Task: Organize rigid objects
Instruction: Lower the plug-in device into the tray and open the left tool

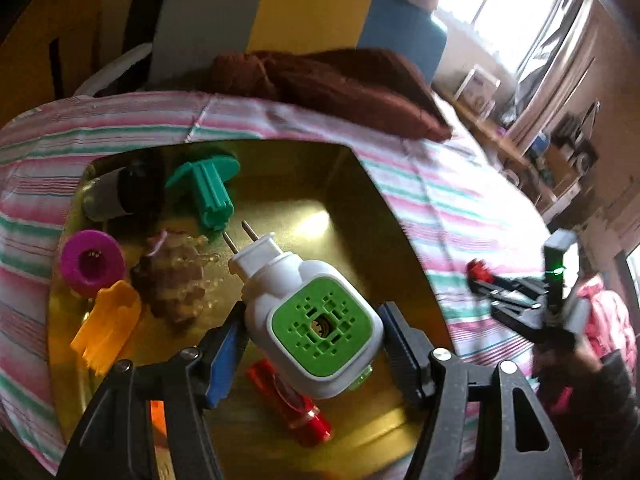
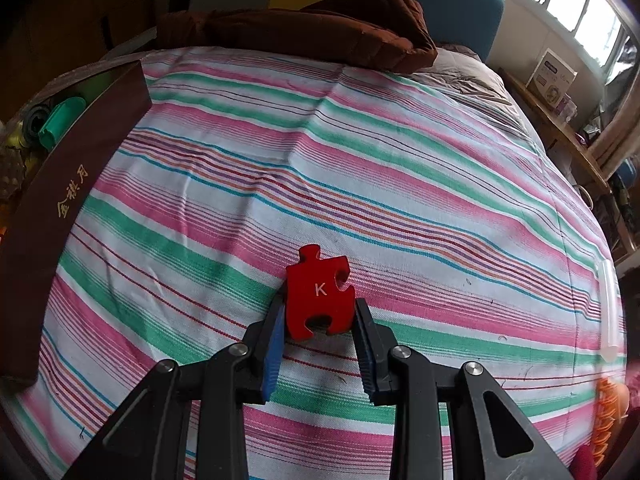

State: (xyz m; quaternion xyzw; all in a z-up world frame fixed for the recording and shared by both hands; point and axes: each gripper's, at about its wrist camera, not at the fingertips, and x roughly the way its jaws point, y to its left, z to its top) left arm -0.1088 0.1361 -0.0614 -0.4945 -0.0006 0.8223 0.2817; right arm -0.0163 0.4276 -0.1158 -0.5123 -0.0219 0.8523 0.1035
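In the left wrist view my left gripper (image 1: 312, 344) is shut on a white plug-in device with a green vented face (image 1: 316, 316), its two metal pins pointing away. It hangs over the gold-lined box (image 1: 360, 220). The box holds a green plastic piece (image 1: 208, 188), a grey-black cylinder (image 1: 116, 196), a magenta ring (image 1: 92, 262), an orange piece (image 1: 108, 324), a brown knobbly object (image 1: 176, 284) and a red item (image 1: 292, 404). My right gripper (image 2: 320, 320) is shut on a red puzzle piece marked K (image 2: 320, 296), just above the striped bedsheet (image 2: 360, 168). That right gripper (image 1: 520, 304) also appears at the right of the left wrist view.
The box's brown outer wall (image 2: 72, 184) with gold characters stands at the left of the right wrist view. A dark red blanket (image 2: 320, 28) lies at the far end of the bed. A clear tube (image 2: 608, 312) and an orange object (image 2: 608, 412) lie near the bed's right edge.
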